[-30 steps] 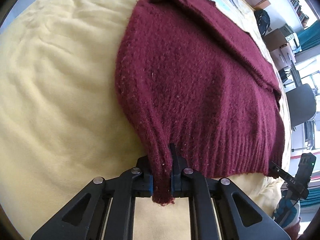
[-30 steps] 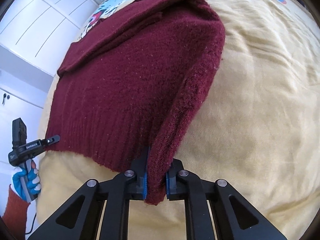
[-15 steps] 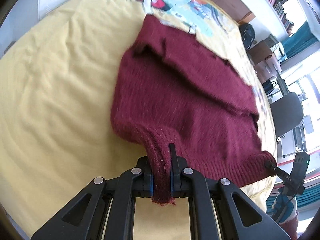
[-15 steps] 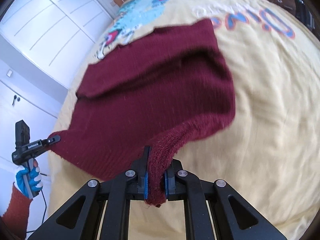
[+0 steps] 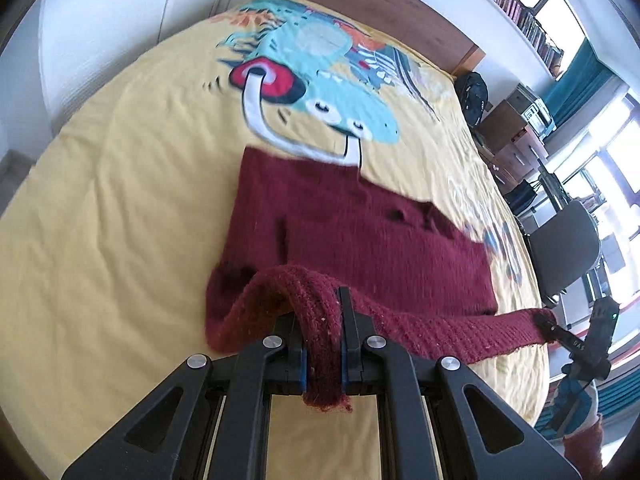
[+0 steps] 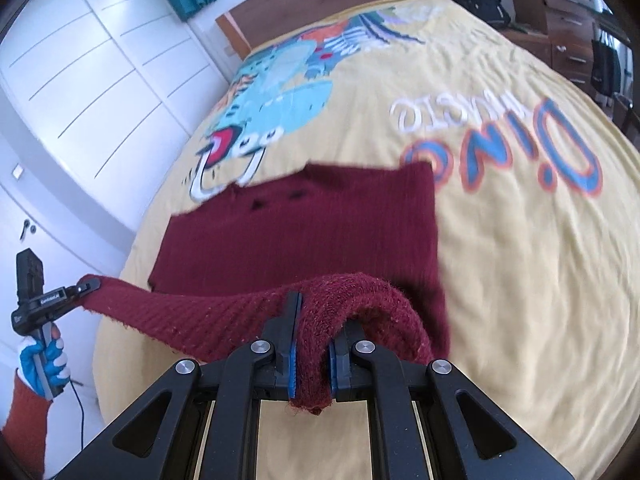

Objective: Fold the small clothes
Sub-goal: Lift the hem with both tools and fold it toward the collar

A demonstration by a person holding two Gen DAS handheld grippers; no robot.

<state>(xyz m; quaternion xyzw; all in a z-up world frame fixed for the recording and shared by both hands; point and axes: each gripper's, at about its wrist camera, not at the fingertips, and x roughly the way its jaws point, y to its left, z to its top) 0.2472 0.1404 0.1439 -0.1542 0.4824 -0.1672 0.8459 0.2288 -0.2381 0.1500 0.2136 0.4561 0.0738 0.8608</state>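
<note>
**Hem lifted, fold halfway over**

While the maroon sweater (image 5: pixel 360 232) lies mostly flat on the yellow bedspread (image 5: pixel 120 200) ahead of both tools, its ribbed hem (image 5: pixel 452 332) hangs in the air, stretched between them. Clenched on one hem corner, the left gripper (image 5: pixel 323 344) has knit bunched between its blue pads, and the cloth arches up over its fingertips. Off to its right, the right gripper (image 6: pixel 311 350) pinches the other corner the same way, with a tuft poking out behind the jaws.

Judging by this, the step in hand is the bottom-to-top fold: hem raised, not yet laid down. Next, both grippers should likely carry the hem forward together, level and taut, toward the far edge near the dinosaur print (image 5: pixel 320 80), then lower it square before letting go. Uneven travel could skew the fold.

Beyond the bed stand white wardrobe doors (image 6: pixel 80 80) and a wooden headboard (image 6: pixel 320 12).
</note>
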